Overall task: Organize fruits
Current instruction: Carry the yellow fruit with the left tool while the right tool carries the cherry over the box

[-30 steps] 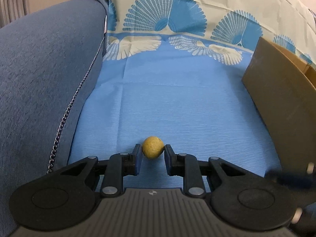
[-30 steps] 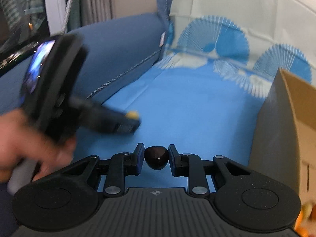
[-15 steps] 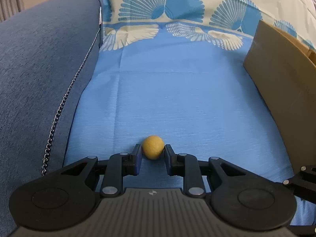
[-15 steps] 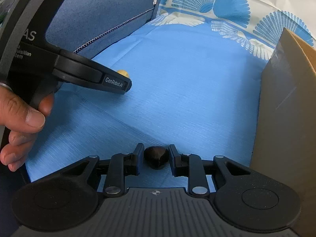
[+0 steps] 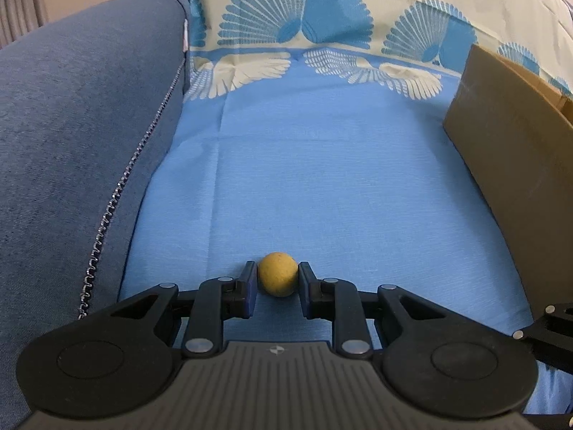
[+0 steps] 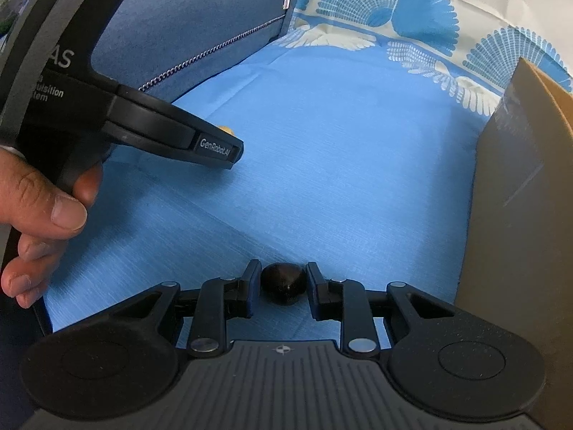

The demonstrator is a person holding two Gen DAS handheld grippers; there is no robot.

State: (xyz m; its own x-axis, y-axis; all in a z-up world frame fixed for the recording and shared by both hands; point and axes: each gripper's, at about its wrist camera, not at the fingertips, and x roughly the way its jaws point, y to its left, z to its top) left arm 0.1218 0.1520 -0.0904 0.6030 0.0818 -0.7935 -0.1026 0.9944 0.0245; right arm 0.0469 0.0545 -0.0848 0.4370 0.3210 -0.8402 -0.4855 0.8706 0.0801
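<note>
A small round yellow fruit (image 5: 278,273) sits between the pads of my left gripper (image 5: 278,281), which is shut on it just above the blue cloth (image 5: 322,186). My right gripper (image 6: 283,288) is shut on a dark, glossy brown fruit (image 6: 283,282), low over the same cloth. In the right wrist view the left gripper's finger (image 6: 211,145) reaches in from the left, and a sliver of the yellow fruit (image 6: 225,129) shows behind its tip. A hand (image 6: 43,200) holds that gripper's handle.
A brown cardboard box (image 5: 515,165) stands on the right, and its wall (image 6: 519,208) is close beside my right gripper. A blue sofa armrest (image 5: 78,150) with a zip seam rises on the left. A fan-patterned cloth (image 5: 322,25) covers the backrest.
My right gripper has sunk closer to the blue cloth with the dark fruit still in it. The left gripper, blurred a second ago, now holds still with the yellow fruit.
</note>
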